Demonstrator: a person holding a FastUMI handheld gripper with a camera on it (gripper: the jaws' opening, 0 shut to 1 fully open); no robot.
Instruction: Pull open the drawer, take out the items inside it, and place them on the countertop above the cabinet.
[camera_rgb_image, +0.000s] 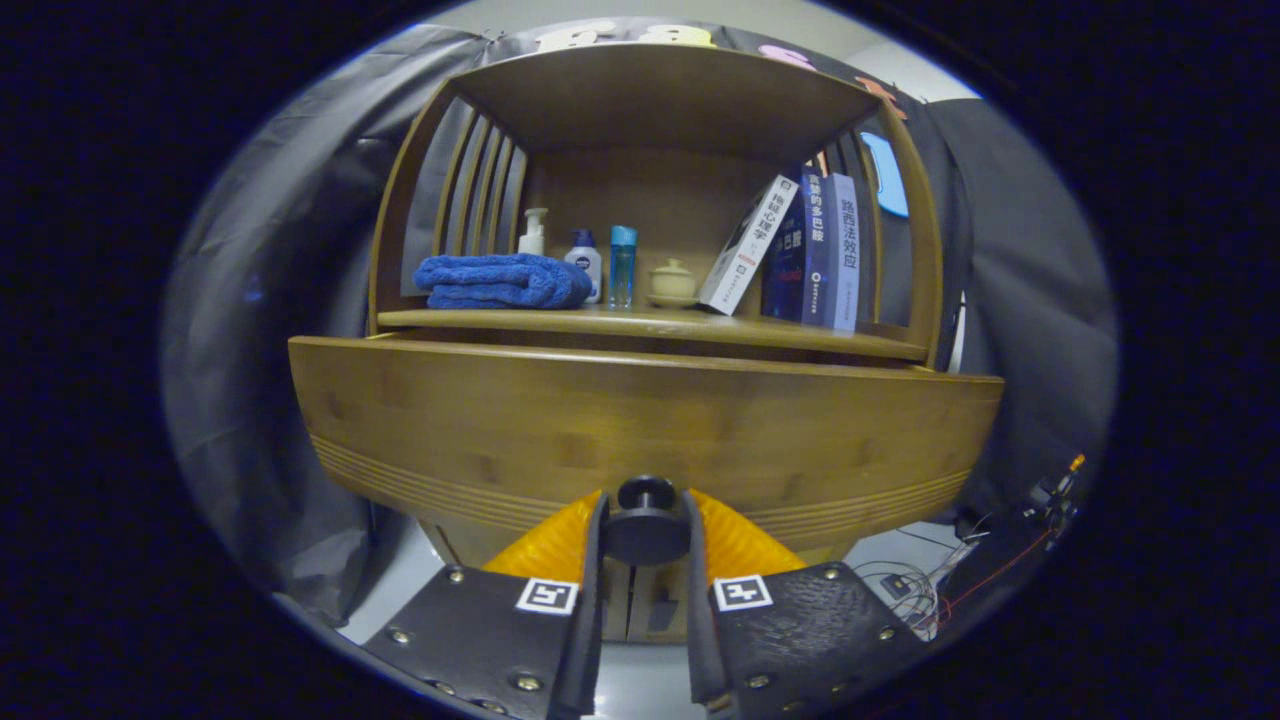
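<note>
Gripper view: I see the gripper closed on the drawer knob, a dark round knob with a stepped, mushroom-like profile; one finger presses on each side of it. A square black-and-white marker sits on the body behind each finger.

The knob is mounted low on the centre of the drawer front, a wide panel of brown bamboo-like wood with visible strip joints and a band of fine parallel grooves along its lower edge. The drawer front stands proud of the cabinet; I cannot see into the drawer, so its contents cannot be told.

Above the drawer, the countertop is a smooth wooden shelf under a flat roof, with slatted side walls. At its left edge lies a folded blue towel of plush terry. Behind it stand a white pump bottle, a white bottle with a blue cap and a translucent blue bottle. At the middle is a small cream lidded cup on a saucer. At the right edge, three books with Chinese spine titles, the white one leaning.
</note>
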